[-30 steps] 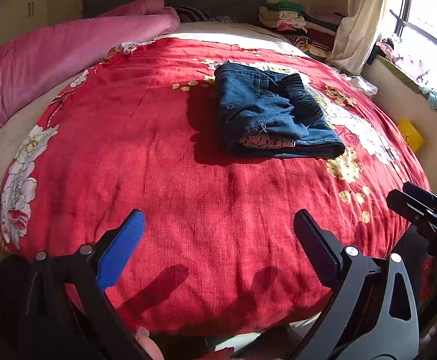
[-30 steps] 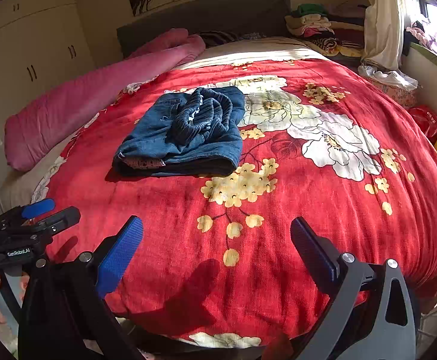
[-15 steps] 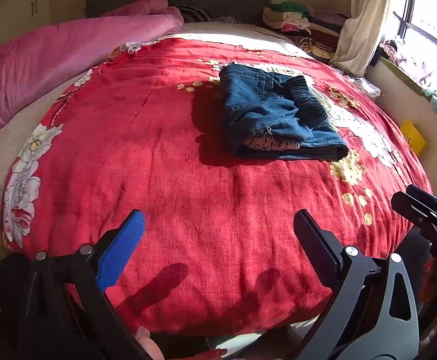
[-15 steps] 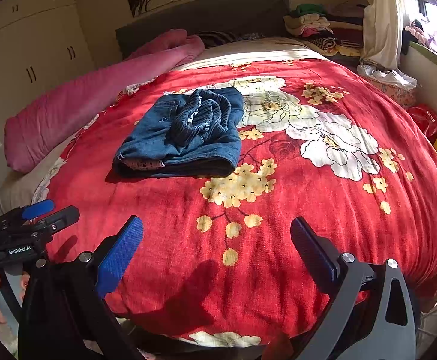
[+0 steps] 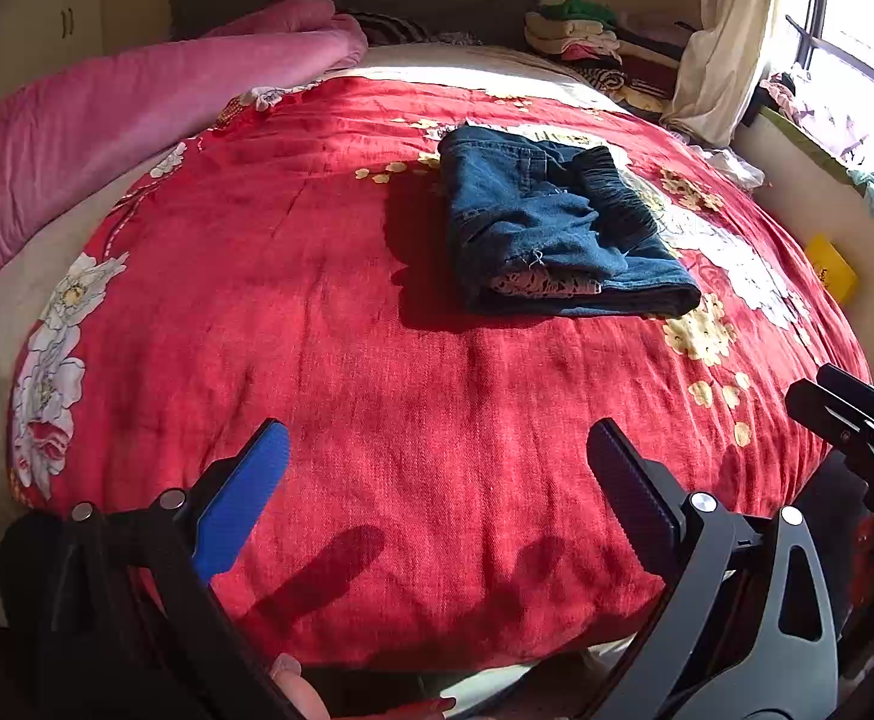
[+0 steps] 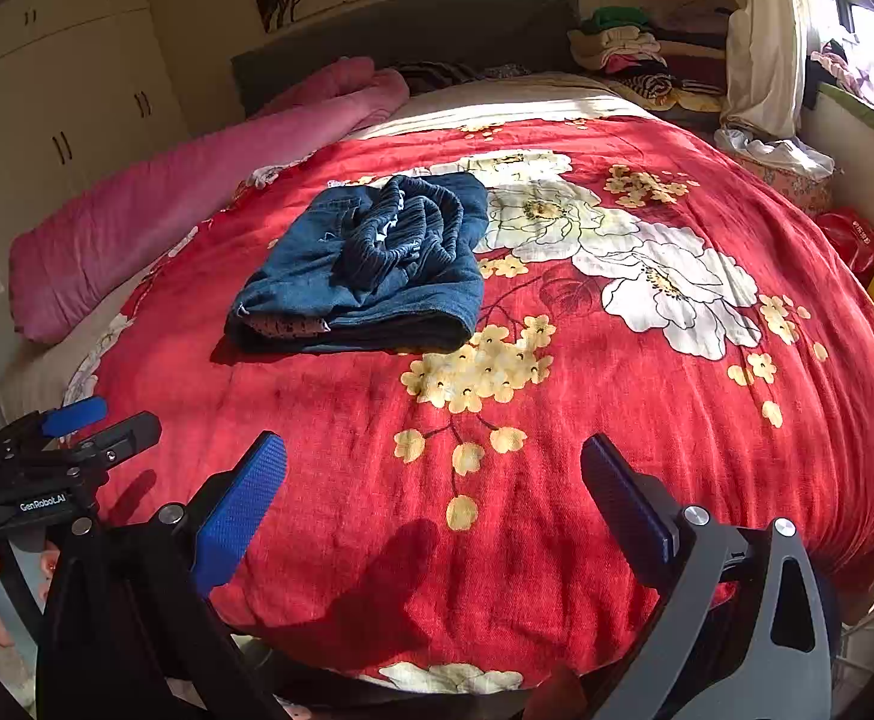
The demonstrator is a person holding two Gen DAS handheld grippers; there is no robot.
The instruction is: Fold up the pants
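On the red floral blanket (image 5: 377, 390) the folded jeans (image 5: 556, 240) lie well ahead of both wide-open, empty grippers, left gripper (image 5: 437, 468) and right gripper (image 6: 434, 480), its folded edge facing them.

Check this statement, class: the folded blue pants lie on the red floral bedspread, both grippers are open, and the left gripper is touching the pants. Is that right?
Not quite. The left gripper is not touching the pants; the left wrist view shows it well short of them, over bare red floral bedspread. The rest holds: the pants lie folded on the bedspread, and the right gripper is open too.
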